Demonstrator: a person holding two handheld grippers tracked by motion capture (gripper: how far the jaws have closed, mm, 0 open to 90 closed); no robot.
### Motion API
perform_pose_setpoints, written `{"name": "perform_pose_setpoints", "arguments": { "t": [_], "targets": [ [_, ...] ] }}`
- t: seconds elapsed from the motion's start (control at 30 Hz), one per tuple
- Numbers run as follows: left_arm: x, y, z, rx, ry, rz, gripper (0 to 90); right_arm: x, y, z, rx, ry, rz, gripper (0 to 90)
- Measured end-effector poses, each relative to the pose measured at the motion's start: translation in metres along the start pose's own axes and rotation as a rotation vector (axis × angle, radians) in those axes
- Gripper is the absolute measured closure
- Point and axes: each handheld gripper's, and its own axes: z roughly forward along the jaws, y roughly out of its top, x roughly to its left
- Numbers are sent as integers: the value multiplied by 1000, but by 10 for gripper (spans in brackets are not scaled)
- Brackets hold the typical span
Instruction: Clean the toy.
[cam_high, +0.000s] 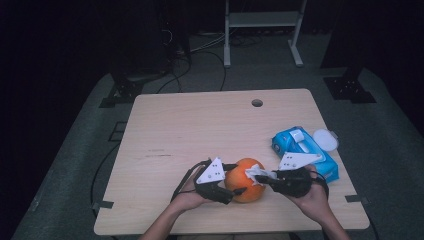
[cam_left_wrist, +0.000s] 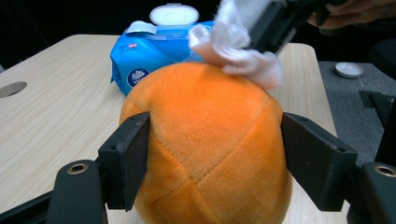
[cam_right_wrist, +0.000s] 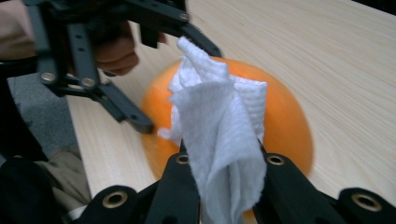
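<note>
Two tools meet: left tool (cam_high: 235, 180) clamps one orange plush ball (cam_high: 246, 181), right tool (cam_high: 261, 179) pinches one white wipe (cam_high: 254, 173).

I'm seeing an orange plush ball (cam_left_wrist: 205, 144) between my black left jaws, a white wipe (cam_right_wrist: 219, 135) in the right, a blue pack (cam_high: 305, 150) beyond.

The wooden table (cam_high: 170, 130) carries an orange plush ball (cam_high: 246, 181) and a blue wipes pack (cam_high: 300, 145).

Left gripper (cam_high: 234, 179) clasping orange ball (cam_high: 246, 180), right gripper (cam_high: 261, 178) pressing white wipe (cam_high: 254, 173) on it, blue pack (cam_high: 304, 150) beside, wooden table (cam_high: 190, 130)
</note>
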Motion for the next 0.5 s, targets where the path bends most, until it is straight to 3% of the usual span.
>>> {"name": "perform_pose_setpoints", "arguments": {
  "t": [0.23, 0.37, 0.43, 0.5],
  "targets": [
    [-10, 4, 5, -4, -2, 39, 268, 24, 13, 9, -17, 65, -62, 825],
    [-7, 1, 3, -8, -8, 30, 276, 16, 11, 4, -26, 41, -52, 825],
    [-6, 0, 2, -9, -10, 24, 275, 7, 8, -2, -19, -2, -33, 825],
    [-3, 2, 3, -7, 14, -9, 234, -3, 2, -4, -10, -12, 1, 824]
  ]
}}
